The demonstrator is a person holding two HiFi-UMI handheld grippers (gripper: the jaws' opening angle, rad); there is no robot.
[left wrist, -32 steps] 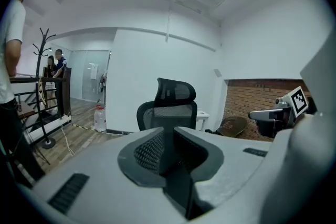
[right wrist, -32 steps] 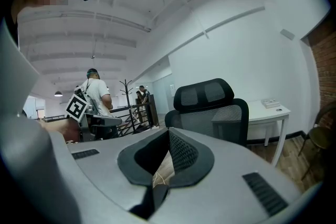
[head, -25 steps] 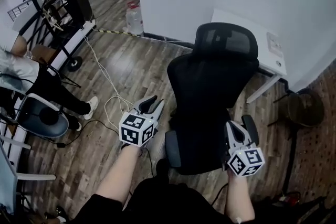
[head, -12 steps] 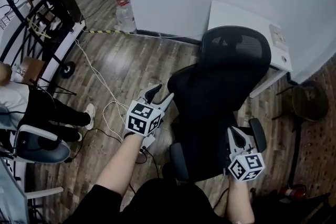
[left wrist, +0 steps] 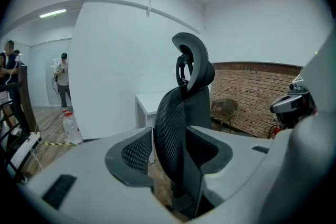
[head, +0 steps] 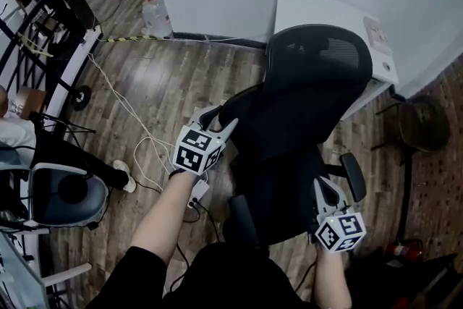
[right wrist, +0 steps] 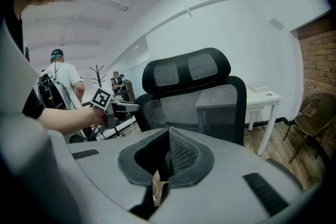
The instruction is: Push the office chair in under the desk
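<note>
Right now my left tongs [head: 220, 121], just opened wide, straddle the backrest edge of the office chair [head: 304, 119] without pinching; my right tongs [head: 323, 186] are pressed together, empty. An off-centre shove could swivel it against the tabletop [head: 304, 7] ahead.

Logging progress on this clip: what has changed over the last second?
The left gripper moved in to the office chair, its jaws just opening; the backrest edge now stands between them, not gripped. The right gripper stays shut; the chair still stands outside the desk.
</note>
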